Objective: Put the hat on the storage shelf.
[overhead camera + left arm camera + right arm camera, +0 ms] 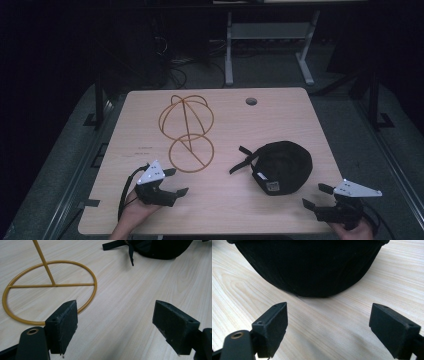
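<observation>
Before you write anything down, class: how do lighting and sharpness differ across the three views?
High view: dim, room behind nearly black, the table evenly lit, the wire stand thin but legible. Left gripper view: bright, wood grain crisp, stand ring sharp. Right gripper view: the black cap is a near-featureless dark mass with a soft shadow beneath it.

Each black hand-held gripper (177, 181) carries a grey three-cornered plate, blocky square-ended jaws and a trailing black cable.
</observation>
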Demonstrator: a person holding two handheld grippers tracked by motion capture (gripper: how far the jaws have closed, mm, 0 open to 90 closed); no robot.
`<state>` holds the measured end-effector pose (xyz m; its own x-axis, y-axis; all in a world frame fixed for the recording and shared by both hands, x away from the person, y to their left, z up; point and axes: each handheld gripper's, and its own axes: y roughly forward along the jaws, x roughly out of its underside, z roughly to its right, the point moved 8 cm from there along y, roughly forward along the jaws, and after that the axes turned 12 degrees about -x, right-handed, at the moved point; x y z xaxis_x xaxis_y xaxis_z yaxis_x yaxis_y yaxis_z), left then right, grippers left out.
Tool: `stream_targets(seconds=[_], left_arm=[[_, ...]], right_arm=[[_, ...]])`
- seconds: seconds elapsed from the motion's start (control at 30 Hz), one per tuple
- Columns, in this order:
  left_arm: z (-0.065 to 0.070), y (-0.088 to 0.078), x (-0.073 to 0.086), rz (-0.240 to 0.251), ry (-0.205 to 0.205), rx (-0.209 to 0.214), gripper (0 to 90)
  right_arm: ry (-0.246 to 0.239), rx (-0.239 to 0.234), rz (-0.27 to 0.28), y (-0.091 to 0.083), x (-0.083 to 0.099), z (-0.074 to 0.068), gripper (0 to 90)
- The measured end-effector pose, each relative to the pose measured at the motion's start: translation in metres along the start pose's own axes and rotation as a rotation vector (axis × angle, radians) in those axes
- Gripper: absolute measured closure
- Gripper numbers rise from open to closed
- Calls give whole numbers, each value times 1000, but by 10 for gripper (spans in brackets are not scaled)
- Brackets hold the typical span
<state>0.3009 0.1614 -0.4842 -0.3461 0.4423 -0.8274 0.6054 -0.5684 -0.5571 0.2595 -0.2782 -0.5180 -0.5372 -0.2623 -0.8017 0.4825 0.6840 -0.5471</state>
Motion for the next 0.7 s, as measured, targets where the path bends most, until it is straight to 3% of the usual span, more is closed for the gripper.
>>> stream_targets(seconds=[0.3, 0.43, 0.7], left_arm=[[7, -1, -3, 5, -20, 29, 197], [12, 0, -5, 2, -6, 41, 195], [27, 1, -22, 2, 2, 96, 180]], right_arm=[[-5, -1, 0, 0, 0, -1, 149], [-11, 3, -1, 0, -2, -3, 148], [-8, -1, 0, 1, -2, -4, 148]])
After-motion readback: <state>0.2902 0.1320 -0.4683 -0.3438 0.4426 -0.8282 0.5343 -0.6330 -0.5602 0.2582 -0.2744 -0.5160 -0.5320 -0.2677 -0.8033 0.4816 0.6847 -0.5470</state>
